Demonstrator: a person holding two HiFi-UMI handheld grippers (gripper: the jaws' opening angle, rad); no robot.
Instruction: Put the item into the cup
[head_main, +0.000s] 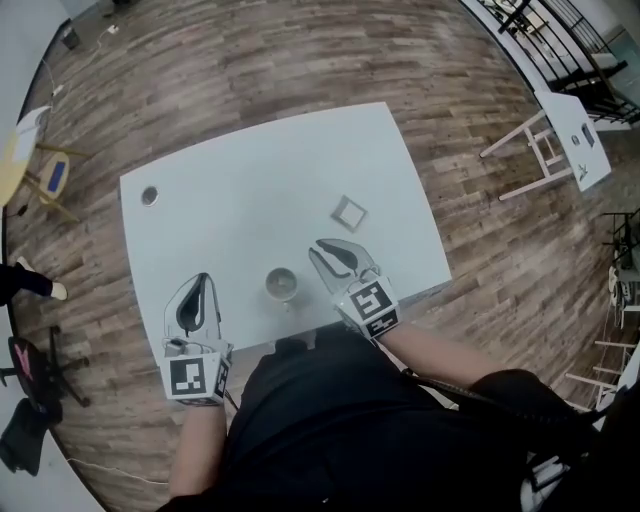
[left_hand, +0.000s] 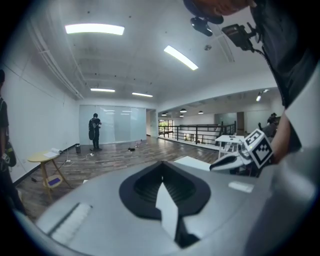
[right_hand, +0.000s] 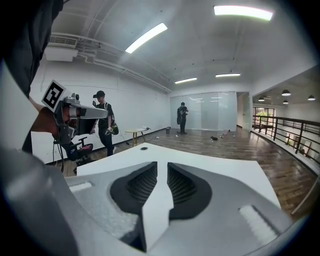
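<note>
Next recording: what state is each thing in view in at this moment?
cup: upright on the table, nothing seen inside.
square item: flat on the table, outside the cup.
left hand-held gripper: shut, empty.
right hand-held gripper: jaws slightly apart, empty.

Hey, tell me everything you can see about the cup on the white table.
The cup is small, round and grey, maybe dull metal or ceramic, seen from above in the head view only. It stands upright, mouth up, on the white table near the edge closest to the person, between the left gripper and the right gripper, touching neither. Its inside is too small to make out. The square item lies apart, farther back and right.
</note>
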